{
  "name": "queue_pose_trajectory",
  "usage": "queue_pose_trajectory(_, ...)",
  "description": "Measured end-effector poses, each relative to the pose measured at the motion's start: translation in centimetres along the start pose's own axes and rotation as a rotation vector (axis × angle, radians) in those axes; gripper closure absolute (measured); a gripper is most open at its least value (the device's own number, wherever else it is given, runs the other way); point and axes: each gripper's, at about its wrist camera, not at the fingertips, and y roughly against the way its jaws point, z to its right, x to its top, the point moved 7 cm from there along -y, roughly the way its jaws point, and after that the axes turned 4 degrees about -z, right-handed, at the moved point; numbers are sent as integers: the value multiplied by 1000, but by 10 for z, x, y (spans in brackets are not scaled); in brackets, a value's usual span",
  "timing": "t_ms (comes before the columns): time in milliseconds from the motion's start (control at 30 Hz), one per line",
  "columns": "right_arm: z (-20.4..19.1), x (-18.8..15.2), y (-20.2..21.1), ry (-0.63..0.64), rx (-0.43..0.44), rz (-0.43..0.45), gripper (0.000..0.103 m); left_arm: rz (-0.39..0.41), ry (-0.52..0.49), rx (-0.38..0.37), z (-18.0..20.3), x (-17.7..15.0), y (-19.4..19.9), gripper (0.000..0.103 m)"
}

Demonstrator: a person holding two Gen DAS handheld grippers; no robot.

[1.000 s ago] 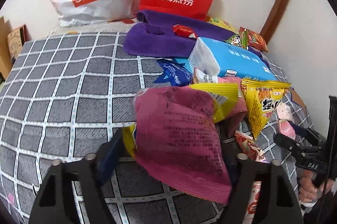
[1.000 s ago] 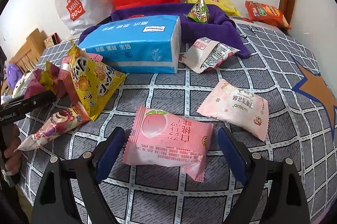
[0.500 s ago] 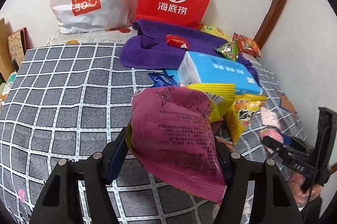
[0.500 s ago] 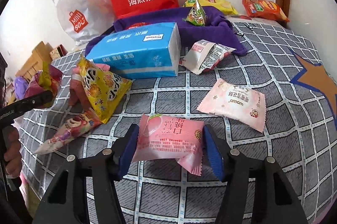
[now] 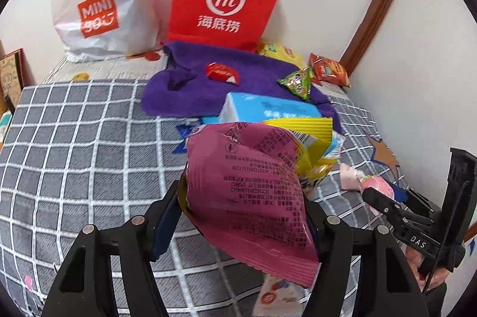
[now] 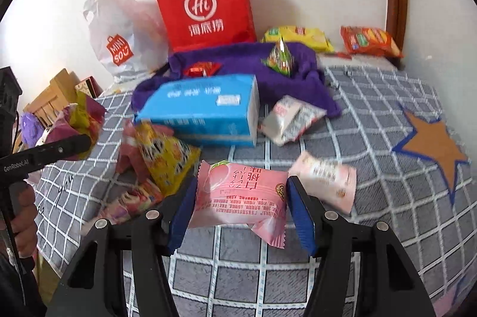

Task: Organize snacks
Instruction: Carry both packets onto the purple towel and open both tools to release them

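Snacks are up off the bed now: our left tongs (image 5: pixel 244 215) clamp the magenta chip bag (image 5: pixel 253 191) mid-frame, our right tongs (image 6: pixel 241 212) just closed on the pink peach packet (image 6: pixel 238 194). Red paper bag (image 6: pixel 205 4) next, probably.

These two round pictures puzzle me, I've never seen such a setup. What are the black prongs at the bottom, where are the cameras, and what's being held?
The prongs are handheld two-finger grippers, one per hand, each carrying a wide-angle camera looking along its fingers. In the left view, the left gripper clamps a magenta snack bag. In the right view, the right gripper clamps a pink peach packet. On the checked bedspread lie a blue tissue pack, a purple towel, more snacks, and a red paper bag.
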Motion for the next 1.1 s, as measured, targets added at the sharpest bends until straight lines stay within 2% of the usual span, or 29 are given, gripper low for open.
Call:
queue_pose_trajectory(467, -16, 47, -2, 15, 9, 15, 43, 12, -45, -70, 35, 36, 0, 36)
queue_pose_trajectory(1100, -18, 122, -24, 37, -12, 80, 43, 21, -80, -69, 38, 98, -27, 36)
